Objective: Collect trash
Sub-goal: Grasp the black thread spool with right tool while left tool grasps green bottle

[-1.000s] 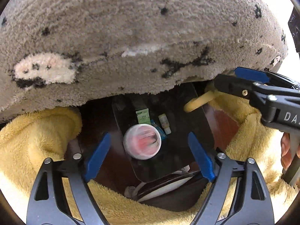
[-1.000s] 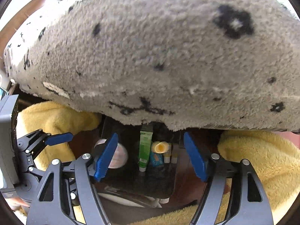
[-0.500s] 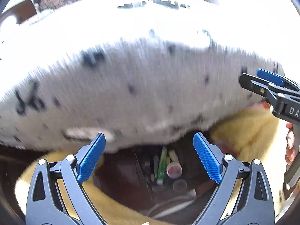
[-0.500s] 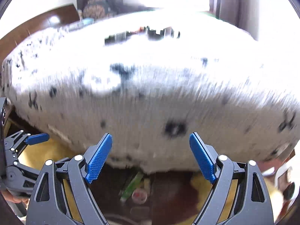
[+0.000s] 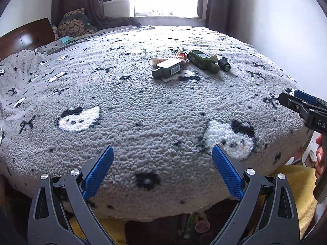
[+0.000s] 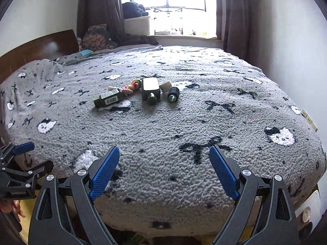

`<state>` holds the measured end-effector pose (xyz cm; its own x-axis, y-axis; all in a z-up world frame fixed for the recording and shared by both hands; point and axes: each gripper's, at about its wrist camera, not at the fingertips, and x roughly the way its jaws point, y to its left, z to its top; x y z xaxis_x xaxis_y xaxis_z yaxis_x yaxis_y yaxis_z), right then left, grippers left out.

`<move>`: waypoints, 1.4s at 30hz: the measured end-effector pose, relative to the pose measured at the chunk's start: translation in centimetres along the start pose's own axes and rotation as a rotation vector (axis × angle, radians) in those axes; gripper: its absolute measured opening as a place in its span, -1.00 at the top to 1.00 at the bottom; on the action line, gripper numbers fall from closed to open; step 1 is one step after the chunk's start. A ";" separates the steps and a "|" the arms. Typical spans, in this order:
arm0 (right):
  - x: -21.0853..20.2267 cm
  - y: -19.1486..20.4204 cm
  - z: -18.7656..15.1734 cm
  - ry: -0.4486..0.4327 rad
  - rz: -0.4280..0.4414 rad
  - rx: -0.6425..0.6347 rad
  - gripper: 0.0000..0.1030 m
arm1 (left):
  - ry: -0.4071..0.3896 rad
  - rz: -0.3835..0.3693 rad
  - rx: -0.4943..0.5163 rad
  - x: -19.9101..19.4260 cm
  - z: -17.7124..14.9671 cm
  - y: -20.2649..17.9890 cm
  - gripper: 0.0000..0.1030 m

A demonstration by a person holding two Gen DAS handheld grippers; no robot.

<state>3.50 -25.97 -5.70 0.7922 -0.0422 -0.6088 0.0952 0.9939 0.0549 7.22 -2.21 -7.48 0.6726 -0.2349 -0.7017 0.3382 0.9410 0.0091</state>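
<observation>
Grey fleece bedspread [image 5: 143,106] w/ black-and-white cat faces fills most of the frame. Dark wooden headboard [image 5: 24,38] at upper left, patterned pillow [image 5: 75,25] beside it. Bright window [image 6: 169,2] top centre, brown curtains [image 6: 98,8] either side. Yellow fluffy blanket [image 5: 294,185] at lower right (partly under the bedspread).

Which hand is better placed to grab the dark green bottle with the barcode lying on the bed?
Probably left. The barcode bottle lies nearest the left of the cluster. Both the left gripper and right gripper are open, empty and hang short of the bed's near edge, so the advantage is slight.
</observation>
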 end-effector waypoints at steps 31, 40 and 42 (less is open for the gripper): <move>20.7 -1.6 10.1 0.207 -0.098 0.078 0.22 | 0.084 -0.021 0.043 18.9 13.8 -1.1 -0.34; 19.4 -1.6 9.6 0.192 -0.097 0.046 0.47 | 0.095 -0.018 0.074 18.5 13.5 -1.8 0.01; 18.1 -1.7 9.4 0.170 -0.112 0.037 0.47 | 0.089 -0.021 0.070 17.6 12.9 -1.9 0.05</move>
<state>23.29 -29.41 -9.37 0.6626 -0.1313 -0.7374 0.2017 0.9794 0.0068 26.88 -11.21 -10.66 0.6047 -0.2284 -0.7630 0.3984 0.9163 0.0414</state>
